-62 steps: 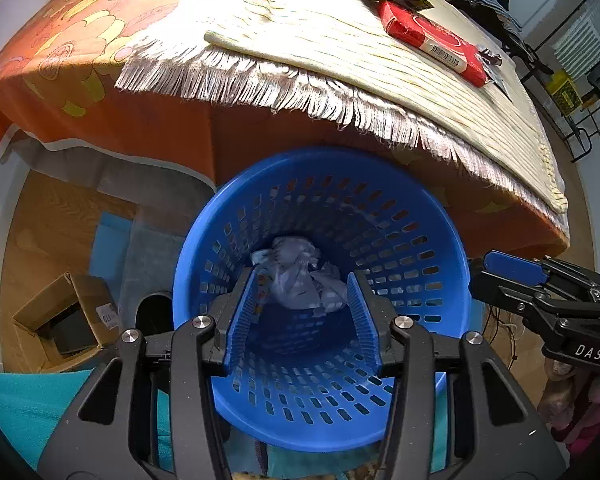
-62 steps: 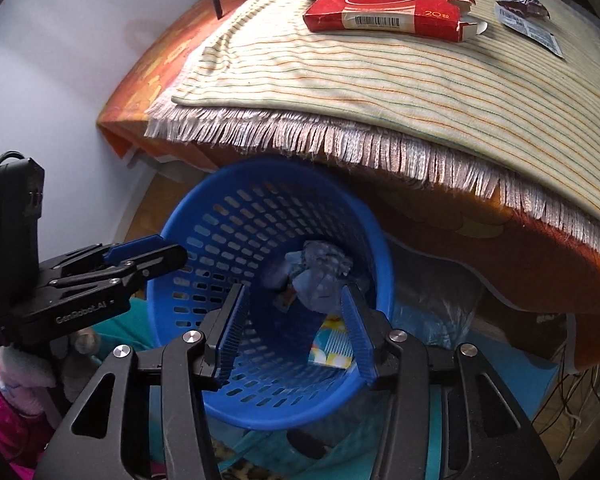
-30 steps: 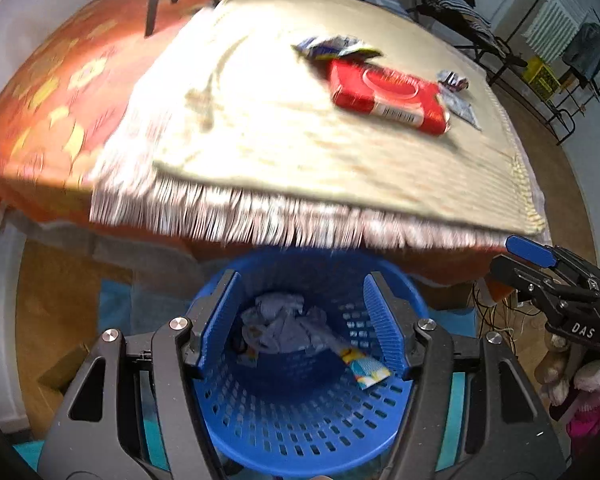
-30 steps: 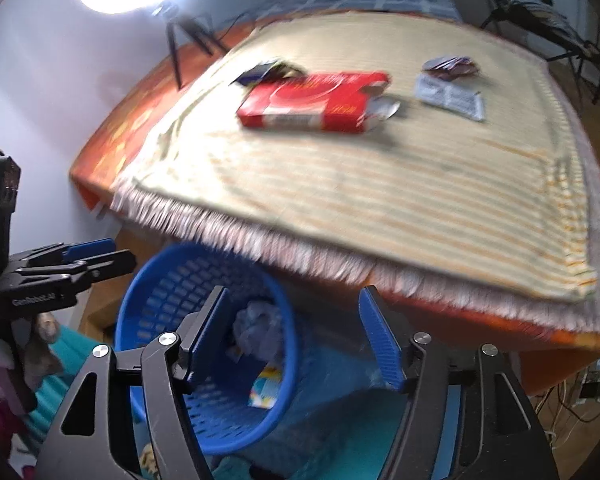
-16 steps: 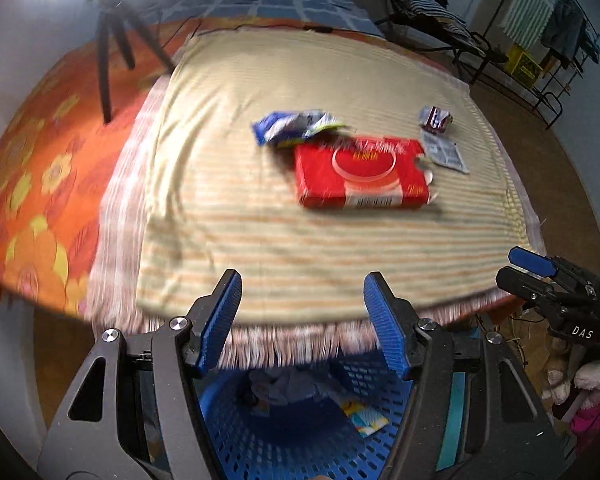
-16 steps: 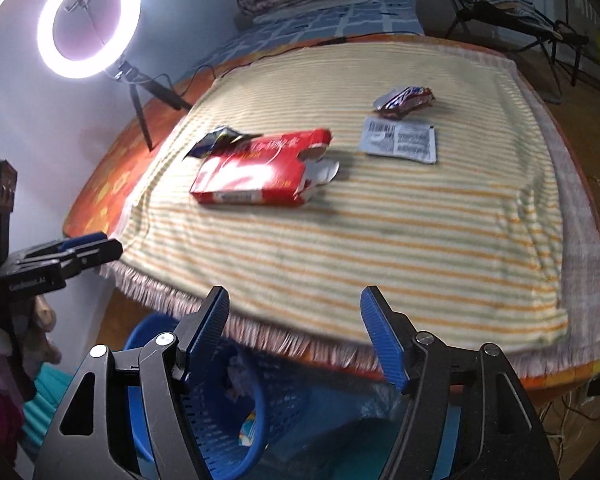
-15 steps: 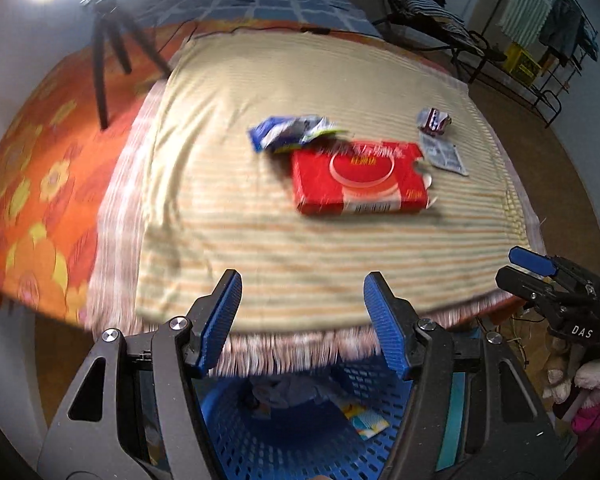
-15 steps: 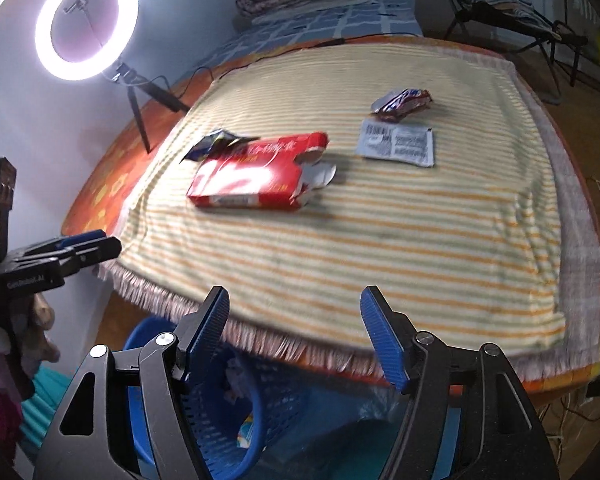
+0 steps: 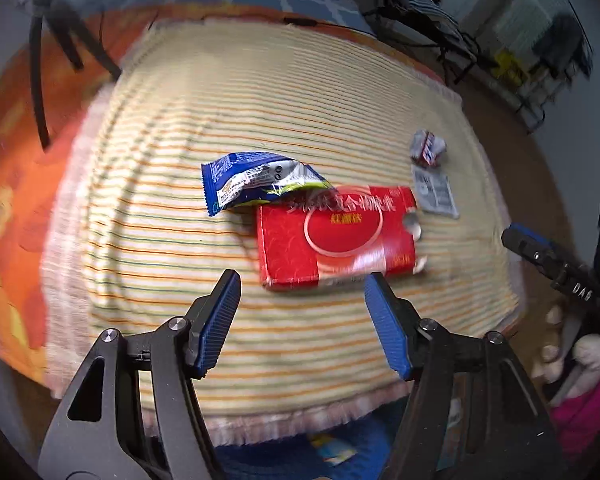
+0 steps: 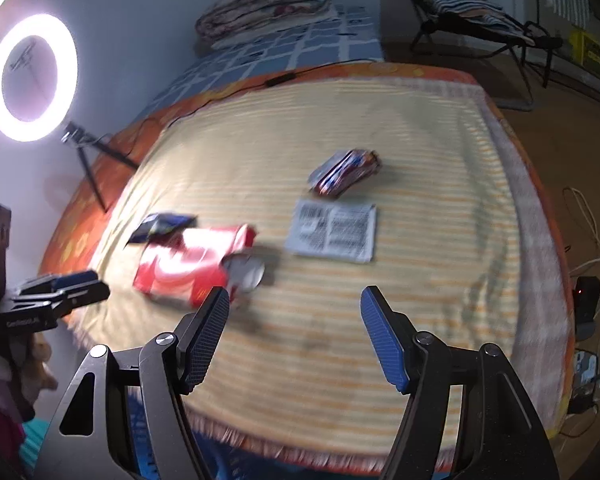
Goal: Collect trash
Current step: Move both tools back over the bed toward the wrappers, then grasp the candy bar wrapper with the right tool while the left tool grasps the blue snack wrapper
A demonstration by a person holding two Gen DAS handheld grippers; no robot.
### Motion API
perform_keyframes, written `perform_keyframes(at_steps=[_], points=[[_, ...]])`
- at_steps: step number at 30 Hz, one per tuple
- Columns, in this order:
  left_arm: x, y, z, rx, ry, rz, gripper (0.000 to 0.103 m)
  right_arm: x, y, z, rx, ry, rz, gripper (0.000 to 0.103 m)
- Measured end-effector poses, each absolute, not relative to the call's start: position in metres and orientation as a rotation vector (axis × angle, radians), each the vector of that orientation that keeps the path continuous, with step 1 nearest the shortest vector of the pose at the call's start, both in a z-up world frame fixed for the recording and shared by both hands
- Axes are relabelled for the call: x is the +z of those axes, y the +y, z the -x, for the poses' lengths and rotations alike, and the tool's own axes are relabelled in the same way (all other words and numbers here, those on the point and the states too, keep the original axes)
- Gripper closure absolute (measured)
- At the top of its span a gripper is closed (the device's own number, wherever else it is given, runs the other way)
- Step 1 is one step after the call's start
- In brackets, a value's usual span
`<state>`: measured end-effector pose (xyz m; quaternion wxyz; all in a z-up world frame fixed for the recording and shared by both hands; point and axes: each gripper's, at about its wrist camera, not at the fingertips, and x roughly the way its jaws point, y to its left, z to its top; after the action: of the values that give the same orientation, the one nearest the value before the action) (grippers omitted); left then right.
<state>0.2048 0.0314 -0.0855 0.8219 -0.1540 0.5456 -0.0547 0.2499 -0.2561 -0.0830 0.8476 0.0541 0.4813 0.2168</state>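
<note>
Left tongs [image 9: 302,280] spread wide, empty, hovering over the near part of a striped cloth [image 9: 160,248]. Just beyond the fingertips, a red carton [image 9: 336,236] lying flat. Touching its far left corner, a blue snack wrapper [image 9: 252,182]. Further right, a grey sachet [image 9: 436,192] and, just beyond it, a small crumpled wrapper [image 9: 428,148]. Right tongs [image 9: 540,252] at the right edge. Under the near fringe, a blurred blue basket [image 9: 340,448].

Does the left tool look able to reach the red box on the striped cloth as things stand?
Probably yes: the left tool is open and empty, the red box lies just ahead, and only the blue wrapper overlaps its far corner.
</note>
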Motion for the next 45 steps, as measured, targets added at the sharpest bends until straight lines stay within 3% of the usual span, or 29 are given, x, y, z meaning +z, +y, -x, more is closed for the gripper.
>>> perform_keyframes(at_steps=[19, 30, 34, 43, 45], points=[[-0.133, 0.070, -0.292, -0.019, 1.174, 0.586, 0.037, -0.118, -0.240, -0.353, 0.405, 1.114, -0.243, 0.035], [-0.140, 0.063, -0.334, 0.007, 1.170, 0.514, 0.037, -0.134, -0.227, -0.394, 0.327, 1.148, -0.229, 0.035], [-0.139, 0.061, -0.350, 0.000, 1.167, 0.507, 0.025, -0.139, -0.221, -0.404, 0.319, 1.156, -0.228, 0.035], [-0.142, 0.027, -0.376, 0.059, 1.177, 0.292, 0.025, -0.142, -0.201, -0.409, 0.306, 1.156, -0.075, 0.036], [-0.143, 0.021, -0.378, 0.068, 1.168, 0.234, 0.027, -0.142, -0.200, -0.409, 0.300, 1.150, -0.047, 0.043]])
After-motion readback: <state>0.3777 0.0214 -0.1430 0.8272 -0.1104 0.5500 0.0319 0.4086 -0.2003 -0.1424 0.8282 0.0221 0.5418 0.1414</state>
